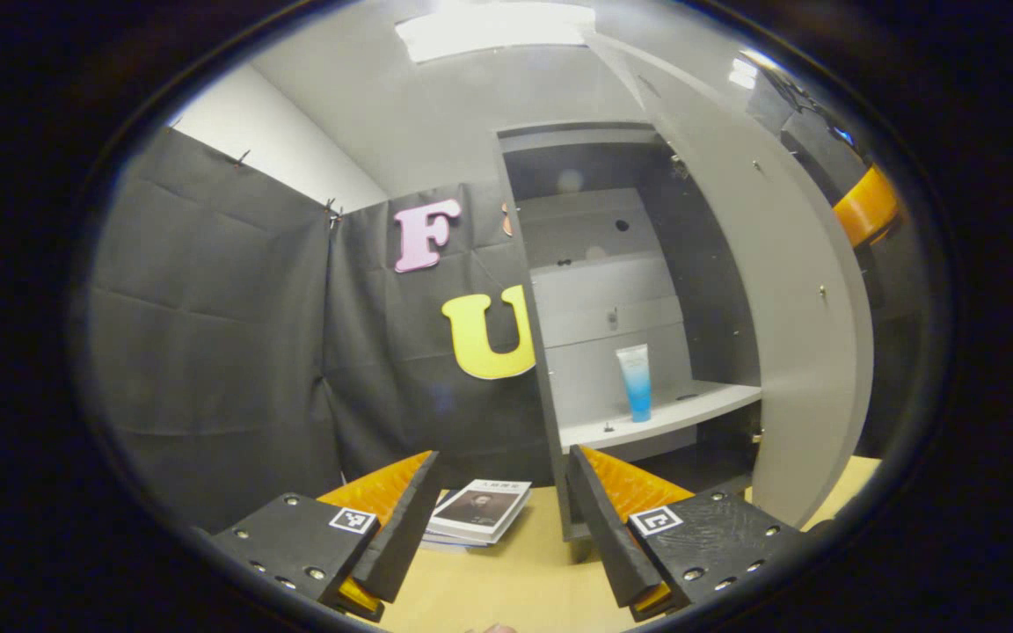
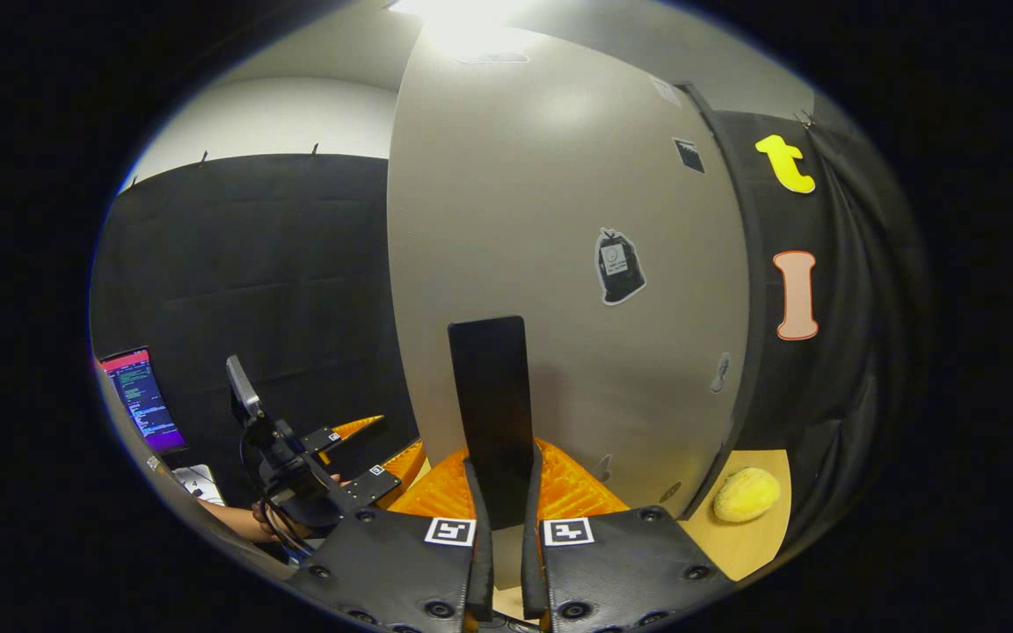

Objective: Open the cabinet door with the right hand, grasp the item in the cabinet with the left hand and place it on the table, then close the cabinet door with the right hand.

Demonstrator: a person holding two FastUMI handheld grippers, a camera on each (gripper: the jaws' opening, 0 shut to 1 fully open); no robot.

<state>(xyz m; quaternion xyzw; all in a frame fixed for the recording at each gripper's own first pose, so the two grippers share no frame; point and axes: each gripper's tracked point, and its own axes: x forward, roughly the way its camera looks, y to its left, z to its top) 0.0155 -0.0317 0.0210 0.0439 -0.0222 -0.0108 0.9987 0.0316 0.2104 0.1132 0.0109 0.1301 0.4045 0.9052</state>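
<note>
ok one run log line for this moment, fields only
stage: door open, item not yet grasped | right gripper: shut on door handle | left gripper: open, facing tube on cabinet shelf

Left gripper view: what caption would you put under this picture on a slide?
Open left gripper faces the opened cabinet door and a blue tube upright on the shelf.

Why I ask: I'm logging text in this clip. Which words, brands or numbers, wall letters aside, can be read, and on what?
Nothing here reads clearly.
Book: cover title, too small to read.
Tube: print too blurred to read.
Sticker on the cabinet door: too small to read.
Screen: lines of text, too small to read.
Square tags: patterns, no words.
</note>
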